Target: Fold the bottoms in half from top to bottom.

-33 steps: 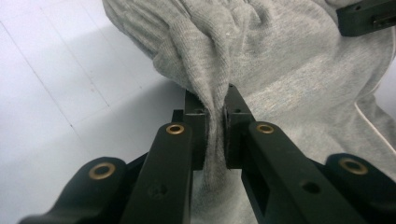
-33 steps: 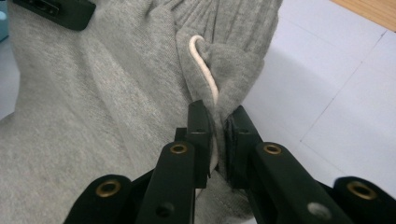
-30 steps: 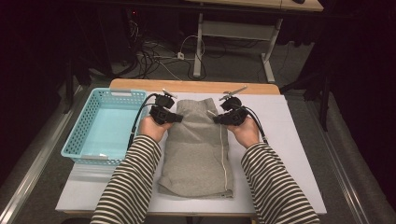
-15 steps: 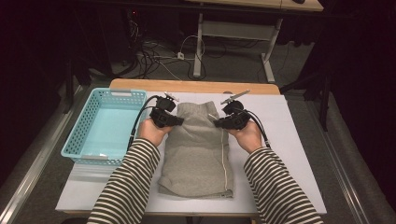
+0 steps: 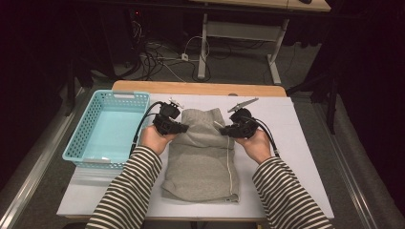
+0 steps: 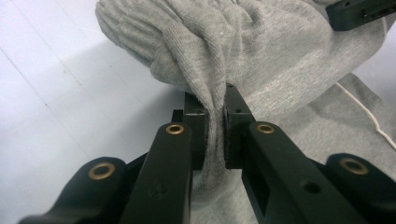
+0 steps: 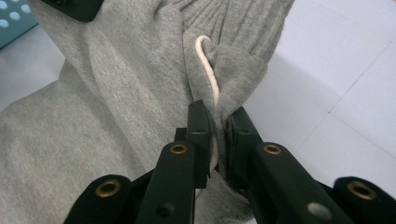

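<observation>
Both our tongs, left gripper [image 5: 184,128] and right gripper [image 5: 224,130], pinch the grey garment [image 5: 203,162] on the white table [image 5: 296,143]; a turquoise basket [image 5: 81,143] sits beside, cables [image 5: 157,57] on the dim floor.

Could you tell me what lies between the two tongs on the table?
In the high view, the far end of the grey garment spans the gap between the left tongs and right tongs; each is shut on a fold of its fabric.

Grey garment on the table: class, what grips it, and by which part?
Both grippers hold the grey garment: left gripper pinches a fabric fold at its far left edge, right gripper its far right edge beside the white cord.
</observation>
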`<state>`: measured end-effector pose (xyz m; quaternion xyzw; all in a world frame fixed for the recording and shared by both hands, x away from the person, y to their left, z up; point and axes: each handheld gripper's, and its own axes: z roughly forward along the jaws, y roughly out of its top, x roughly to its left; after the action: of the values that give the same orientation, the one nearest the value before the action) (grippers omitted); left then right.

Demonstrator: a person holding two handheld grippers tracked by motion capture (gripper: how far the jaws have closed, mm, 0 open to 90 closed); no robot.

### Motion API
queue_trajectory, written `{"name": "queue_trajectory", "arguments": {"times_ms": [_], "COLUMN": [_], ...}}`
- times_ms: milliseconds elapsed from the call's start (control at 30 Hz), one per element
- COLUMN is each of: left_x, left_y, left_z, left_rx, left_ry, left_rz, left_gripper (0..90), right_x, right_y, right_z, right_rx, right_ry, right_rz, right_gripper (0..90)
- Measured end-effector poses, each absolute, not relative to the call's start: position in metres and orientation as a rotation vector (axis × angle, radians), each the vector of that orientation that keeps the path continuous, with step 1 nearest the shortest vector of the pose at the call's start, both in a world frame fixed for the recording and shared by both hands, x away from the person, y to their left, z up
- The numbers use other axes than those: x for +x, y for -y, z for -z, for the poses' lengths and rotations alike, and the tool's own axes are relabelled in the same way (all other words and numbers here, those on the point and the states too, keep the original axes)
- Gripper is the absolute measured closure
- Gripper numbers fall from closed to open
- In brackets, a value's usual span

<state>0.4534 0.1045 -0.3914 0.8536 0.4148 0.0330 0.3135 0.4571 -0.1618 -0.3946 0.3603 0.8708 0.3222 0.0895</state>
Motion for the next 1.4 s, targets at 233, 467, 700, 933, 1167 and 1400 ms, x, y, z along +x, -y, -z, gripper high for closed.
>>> {"name": "queue_trajectory", "arguments": {"times_ms": [233,467,700,933,1167,1400], "left_x": [0.445,0.439,0.428,0.419,0.408,0.398], "left_y": [-0.105,-0.105,-0.102,-0.103,-0.102,-0.105], "left_z": [0.395,0.396,0.397,0.401,0.407,0.416], "left_rx": [2.260,2.270,2.307,2.318,2.346,2.338], "left_ry": [-1.072,-1.055,-1.020,-0.999,-0.982,-0.967], "left_rz": [-0.090,-0.093,-0.126,-0.118,-0.135,-0.116], "left_gripper": [81.3,81.2,81.2,81.1,81.1,81.1], "right_x": [0.449,0.443,0.434,0.423,0.413,0.404], "right_y": [0.164,0.164,0.166,0.169,0.168,0.168], "right_z": [0.397,0.399,0.402,0.407,0.411,0.416], "right_rx": [1.047,1.035,1.025,1.001,0.975,0.957], "right_ry": [-2.595,-2.602,-2.610,-2.622,-2.637,-2.649], "right_rz": [-0.971,-0.983,-0.991,-1.008,-1.001,-0.999], "right_gripper": [82.4,82.4,82.0,81.8,81.5,81.3]}}
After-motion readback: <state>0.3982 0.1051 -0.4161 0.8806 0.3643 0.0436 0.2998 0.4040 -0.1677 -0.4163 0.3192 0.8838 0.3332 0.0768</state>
